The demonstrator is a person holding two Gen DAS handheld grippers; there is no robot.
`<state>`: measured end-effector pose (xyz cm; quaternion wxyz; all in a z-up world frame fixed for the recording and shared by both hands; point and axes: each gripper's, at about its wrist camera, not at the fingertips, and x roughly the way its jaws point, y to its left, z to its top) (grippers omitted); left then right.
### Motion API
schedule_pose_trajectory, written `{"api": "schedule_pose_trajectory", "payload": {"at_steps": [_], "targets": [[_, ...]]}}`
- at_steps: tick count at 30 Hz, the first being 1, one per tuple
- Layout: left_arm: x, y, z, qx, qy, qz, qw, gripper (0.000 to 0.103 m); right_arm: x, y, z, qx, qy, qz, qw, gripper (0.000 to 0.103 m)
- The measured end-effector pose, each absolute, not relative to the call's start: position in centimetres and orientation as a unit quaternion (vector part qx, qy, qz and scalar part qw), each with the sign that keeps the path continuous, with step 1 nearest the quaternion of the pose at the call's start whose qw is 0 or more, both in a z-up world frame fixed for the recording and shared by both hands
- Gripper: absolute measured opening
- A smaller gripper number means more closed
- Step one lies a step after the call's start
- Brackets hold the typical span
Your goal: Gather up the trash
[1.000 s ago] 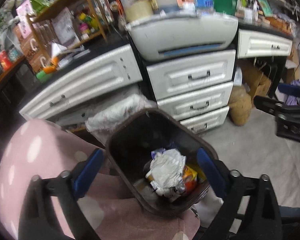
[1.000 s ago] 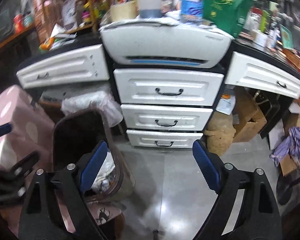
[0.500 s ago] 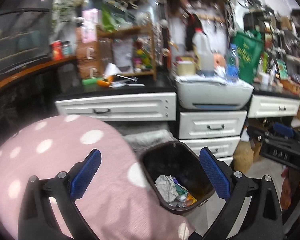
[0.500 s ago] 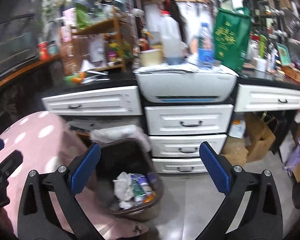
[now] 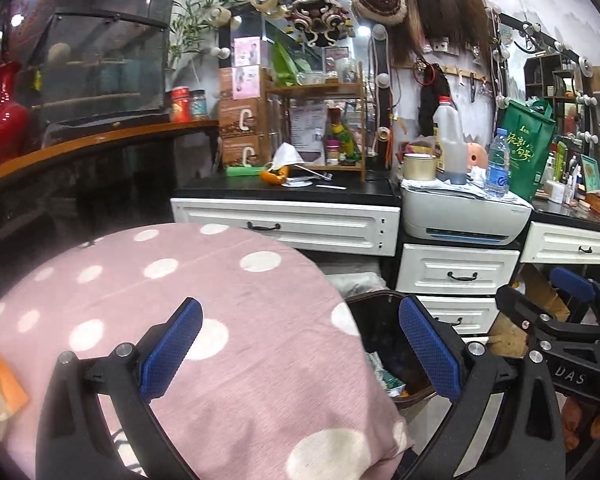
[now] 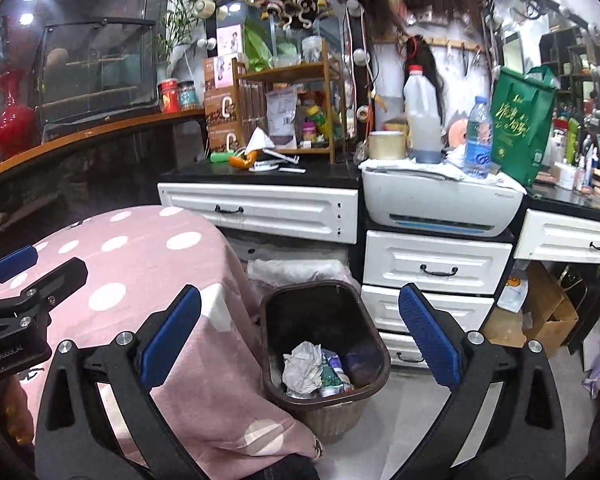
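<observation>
Pink dotted cloth (image 6: 148,264), brown bin (image 6: 324,312) beside white drawers (image 6: 436,264), both grippers released.

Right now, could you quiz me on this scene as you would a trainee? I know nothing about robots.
1. True or false: the right gripper is holding a piece of trash.
2. What lies in the brown trash bin? A) crumpled paper and wrappers B) nothing C) a red vase
3. What stands just left of the bin in the right wrist view?

Key
1. False: its jaws are wide open with nothing between them.
2. A.
3. A seat under a pink polka-dot cover.
</observation>
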<state>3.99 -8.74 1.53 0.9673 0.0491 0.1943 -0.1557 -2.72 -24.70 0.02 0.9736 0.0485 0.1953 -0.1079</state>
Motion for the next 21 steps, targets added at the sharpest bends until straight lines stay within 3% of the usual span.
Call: {"api": "schedule_pose_trajectory", "payload": {"at_steps": [21], "targets": [[-0.5, -6.2, 1.2, 0.03, 0.157, -0.111, 0.981, 0.098, -7.2, -21.1, 1.0, -0.011, 0.124, -0.075, 0.989, 0.097]]}}
